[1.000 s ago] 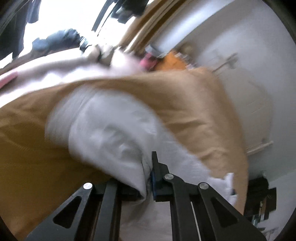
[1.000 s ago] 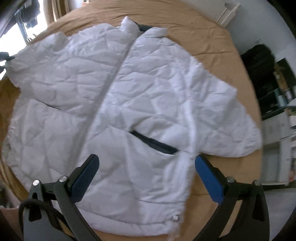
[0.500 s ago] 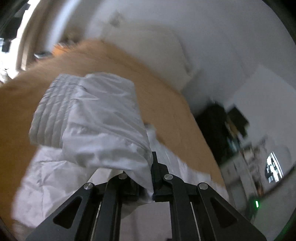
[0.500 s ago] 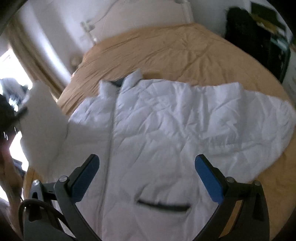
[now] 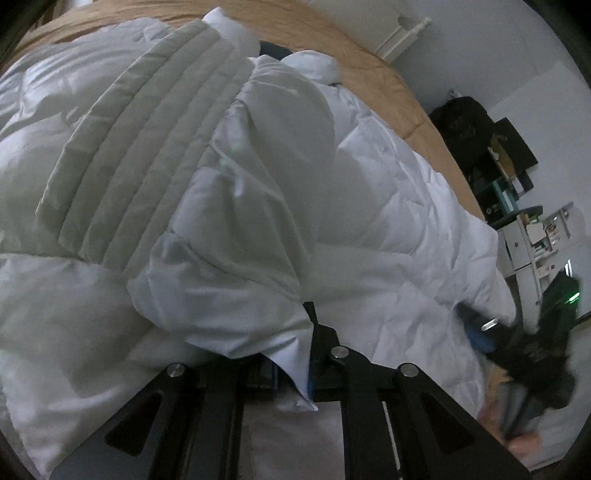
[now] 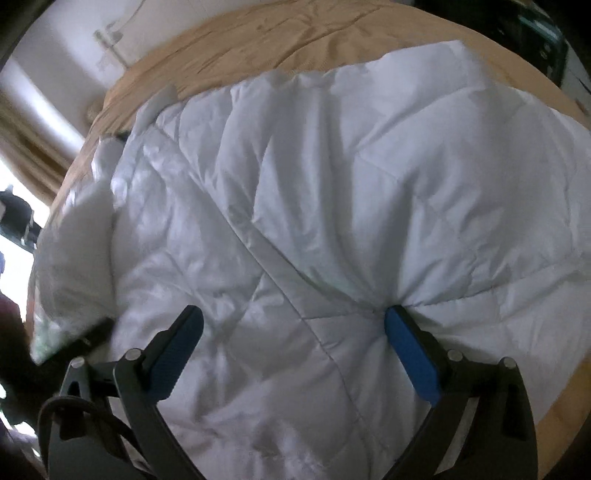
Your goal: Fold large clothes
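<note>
as counted: one jacket (image 6: 314, 221), two grippers

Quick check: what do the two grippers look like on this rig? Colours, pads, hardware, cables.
Both are black, angular two-finger frames with triangular cutouts and silver round fasteners. The right gripper has blue textured pads and a dark cable loop at its left base. The left gripper shows only slivers of blue.

Tan bedspread (image 6: 280, 40) covers the bed, a white radiator (image 5: 400, 31) sits against the wall, and cluttered white shelves (image 5: 537, 240) plus a dark bag (image 5: 461, 122) stand off beside it.
</note>
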Demonstrator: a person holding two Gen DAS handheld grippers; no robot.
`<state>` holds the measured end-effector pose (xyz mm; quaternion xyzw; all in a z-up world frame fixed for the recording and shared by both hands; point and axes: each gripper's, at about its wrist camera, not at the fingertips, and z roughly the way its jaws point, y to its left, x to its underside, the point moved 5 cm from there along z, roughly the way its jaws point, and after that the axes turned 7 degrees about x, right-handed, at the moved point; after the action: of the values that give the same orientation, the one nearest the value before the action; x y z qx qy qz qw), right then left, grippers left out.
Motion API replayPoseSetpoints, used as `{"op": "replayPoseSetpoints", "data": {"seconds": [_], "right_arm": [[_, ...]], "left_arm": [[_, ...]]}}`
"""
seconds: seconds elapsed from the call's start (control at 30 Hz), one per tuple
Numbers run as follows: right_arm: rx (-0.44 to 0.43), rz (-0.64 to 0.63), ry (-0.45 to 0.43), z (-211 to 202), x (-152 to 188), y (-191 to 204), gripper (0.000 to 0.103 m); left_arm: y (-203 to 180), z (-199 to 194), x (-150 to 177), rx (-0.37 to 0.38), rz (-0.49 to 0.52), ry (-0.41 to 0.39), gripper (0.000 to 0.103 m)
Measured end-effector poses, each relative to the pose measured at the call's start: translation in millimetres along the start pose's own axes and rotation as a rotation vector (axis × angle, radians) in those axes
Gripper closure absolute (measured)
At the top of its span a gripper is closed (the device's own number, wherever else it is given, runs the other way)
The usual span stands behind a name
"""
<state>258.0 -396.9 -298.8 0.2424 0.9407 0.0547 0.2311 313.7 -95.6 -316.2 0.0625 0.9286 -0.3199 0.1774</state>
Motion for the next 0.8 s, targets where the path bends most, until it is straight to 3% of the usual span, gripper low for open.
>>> {"op": "replayPoseSetpoints", "data": {"seconds": [0.1, 0.23, 0.37, 0.53, 0.6, 0.63, 0.73, 0.8], "right_arm": [[-0.164, 0.04, -0.011, -19.3, -16.1, 30.8, 0.004], [-0.224, -0.128, 0.013, -36.9, -43.5, 115.2, 0.004], [-0.148, -0.433, 0.143, -20.3, -61.0, 233.1, 0.004], [0.009, -0.651, 0.255, 25.8, -50.5, 309.6, 0.005], [0.109, -0.688, 0.303, 51.5, -35.9, 307.2, 0.032], [0.132, -0.677, 0.333, 61.9, -33.0, 303.8, 0.053], [0.079, -0.591, 0.325, 61.8, -39.9, 282.6, 0.063], [0.044, -0.53, 0.313, 52.1, -49.4, 260.7, 0.064]], "left_arm": [[-2.4, 0.0, 10.4, -0.013, 0.034, -0.015, 0.093], [-2.5, 8.5, 25.4, 0.035, 0.013, -0.02, 0.092], [8.5, 3.3, 20.2, 0.095, -0.025, -0.016, 0.092], [30.9, -19.8, 33.7, 0.183, -0.086, 0.035, 0.091], [40.5, -42.6, 37.6, 0.205, -0.093, 0.048, 0.09], [40.9, -54.3, 41.1, 0.209, -0.096, 0.053, 0.086], [51.5, -101.2, 45.2, 0.176, -0.032, 0.022, 0.078], [71.4, -145.2, 36.5, 0.105, 0.003, -0.069, 0.06]]}}
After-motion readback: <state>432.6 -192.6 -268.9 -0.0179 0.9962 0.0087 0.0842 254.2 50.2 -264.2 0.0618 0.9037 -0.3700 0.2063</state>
